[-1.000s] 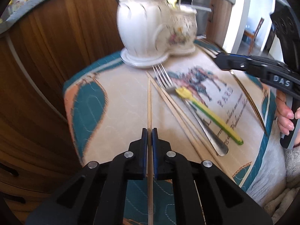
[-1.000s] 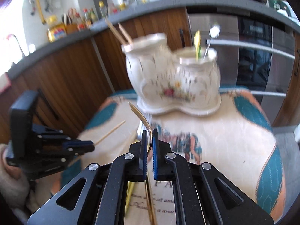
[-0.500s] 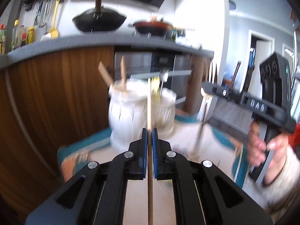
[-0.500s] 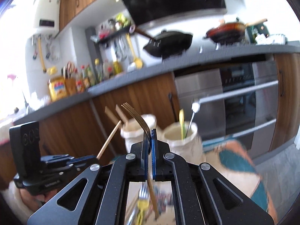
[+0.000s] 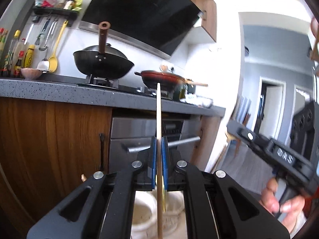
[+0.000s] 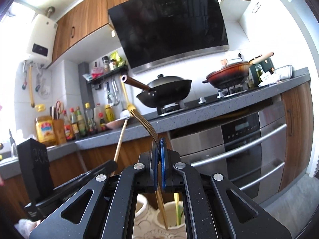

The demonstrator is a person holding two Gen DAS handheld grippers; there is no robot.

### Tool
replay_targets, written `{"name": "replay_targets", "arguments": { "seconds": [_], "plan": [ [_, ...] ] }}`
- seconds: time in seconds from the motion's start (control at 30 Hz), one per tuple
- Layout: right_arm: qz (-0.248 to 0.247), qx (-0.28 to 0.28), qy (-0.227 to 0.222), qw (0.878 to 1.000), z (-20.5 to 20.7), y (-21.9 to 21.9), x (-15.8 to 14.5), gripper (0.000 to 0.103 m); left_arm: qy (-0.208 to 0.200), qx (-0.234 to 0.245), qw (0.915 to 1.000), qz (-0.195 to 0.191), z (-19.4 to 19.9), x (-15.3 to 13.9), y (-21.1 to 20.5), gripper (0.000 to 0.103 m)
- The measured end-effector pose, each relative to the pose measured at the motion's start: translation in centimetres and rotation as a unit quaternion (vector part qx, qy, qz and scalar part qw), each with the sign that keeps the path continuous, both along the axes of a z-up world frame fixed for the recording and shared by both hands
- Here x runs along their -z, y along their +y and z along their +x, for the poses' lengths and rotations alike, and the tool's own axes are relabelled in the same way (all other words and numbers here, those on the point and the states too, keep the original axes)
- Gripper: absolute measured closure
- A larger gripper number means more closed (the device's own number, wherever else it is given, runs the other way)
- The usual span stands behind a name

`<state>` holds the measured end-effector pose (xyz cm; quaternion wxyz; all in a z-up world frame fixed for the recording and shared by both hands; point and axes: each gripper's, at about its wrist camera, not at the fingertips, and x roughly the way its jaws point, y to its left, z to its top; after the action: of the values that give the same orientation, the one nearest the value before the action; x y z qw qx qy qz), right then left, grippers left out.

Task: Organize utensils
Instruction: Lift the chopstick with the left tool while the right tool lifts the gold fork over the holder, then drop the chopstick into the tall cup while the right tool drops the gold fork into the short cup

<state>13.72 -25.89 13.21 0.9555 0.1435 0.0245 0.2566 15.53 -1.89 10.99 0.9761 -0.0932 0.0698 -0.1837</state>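
Note:
My left gripper (image 5: 159, 139) is shut on a wooden chopstick (image 5: 158, 109) held upright, its lower end over the white ceramic holder (image 5: 143, 211) below. My right gripper (image 6: 159, 141) is shut on a gold fork (image 6: 145, 123), tines up, its handle reaching down into the right pot of the white holder (image 6: 171, 215), where a yellow-green utensil (image 6: 177, 209) stands. The left gripper with its chopstick (image 6: 119, 143) shows at the left of the right wrist view. The right gripper (image 5: 279, 155) shows at the right of the left wrist view.
A grey kitchen counter (image 6: 219, 107) runs behind, with a black wok (image 6: 165, 93), a red pan (image 6: 227, 77) and bottles (image 6: 79, 123). A steel oven (image 6: 239, 143) sits under it. The mat and remaining utensils are out of view.
Both grippers lifted off the mat and tilted upright. The chopstick and the fork now stand vertical over the white holder; the fork's handle has gone down into the right pot.

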Motion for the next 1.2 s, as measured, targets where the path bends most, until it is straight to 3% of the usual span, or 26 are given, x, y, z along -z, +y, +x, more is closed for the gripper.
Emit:
{"name": "replay_targets", "arguments": {
  "seconds": [0.37, 0.6, 1.2],
  "plan": [
    [0.034, 0.006, 0.000, 0.999, 2.3, -1.0, 0.4, 0.099, -0.014, -0.055, 0.9963, 0.065, 2.8, 1.4, -1.6, 0.098],
    [0.000, -0.002, 0.048, 0.999, 4.4, 0.7, 2.3, 0.099, -0.027, -0.057, 0.9932, 0.097, 2.1, 1.6, -2.4, 0.098],
    [-0.031, -0.020, 0.102, 0.994, 7.1, 2.3, 5.2, 0.099, -0.011, -0.063, 0.9937, 0.092, 2.1, 1.4, -1.8, 0.096]
  ]
}}
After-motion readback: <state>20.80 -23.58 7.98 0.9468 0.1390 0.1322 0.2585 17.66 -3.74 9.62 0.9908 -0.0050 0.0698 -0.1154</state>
